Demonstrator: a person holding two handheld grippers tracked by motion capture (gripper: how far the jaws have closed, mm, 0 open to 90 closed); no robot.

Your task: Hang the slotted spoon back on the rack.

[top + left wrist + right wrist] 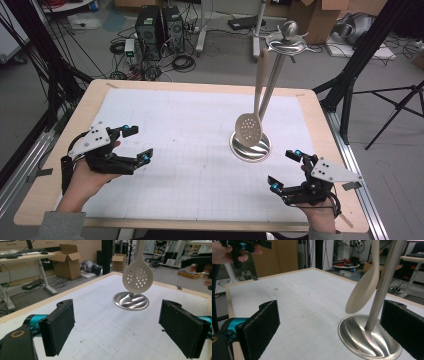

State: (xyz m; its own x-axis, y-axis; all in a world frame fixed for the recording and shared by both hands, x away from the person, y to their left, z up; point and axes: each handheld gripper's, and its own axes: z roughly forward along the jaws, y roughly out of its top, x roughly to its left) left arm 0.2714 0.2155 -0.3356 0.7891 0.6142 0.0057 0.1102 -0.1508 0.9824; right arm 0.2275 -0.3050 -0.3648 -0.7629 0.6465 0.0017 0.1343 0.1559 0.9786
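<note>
Both grippers are sitting wide and empty: the left gripper (136, 144) well left of the rack (250, 146) (slotted spoon (251, 128) hanging there), right gripper (285, 170) just beside it.

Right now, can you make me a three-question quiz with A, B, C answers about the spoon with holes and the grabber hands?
1. Where is the slotted spoon?
A. Lying flat on the table
B. Hanging from the metal stand
C. Held in a gripper

2. What colour is the slotted spoon?
A. Cream
B. Red
C. Black

3. How do the jaws of the left gripper stand?
A. Shut on the spoon
C. Shut on a cup
B. Open, with nothing between them

Answers:
1 B: in the high view the handle hangs from the stand's top ring and the bowl floats above the round base.
2 A: the left gripper view shows its holed bowl pale cream.
3 B: the left gripper view shows two black pads far apart with bare table mat between them.
</note>
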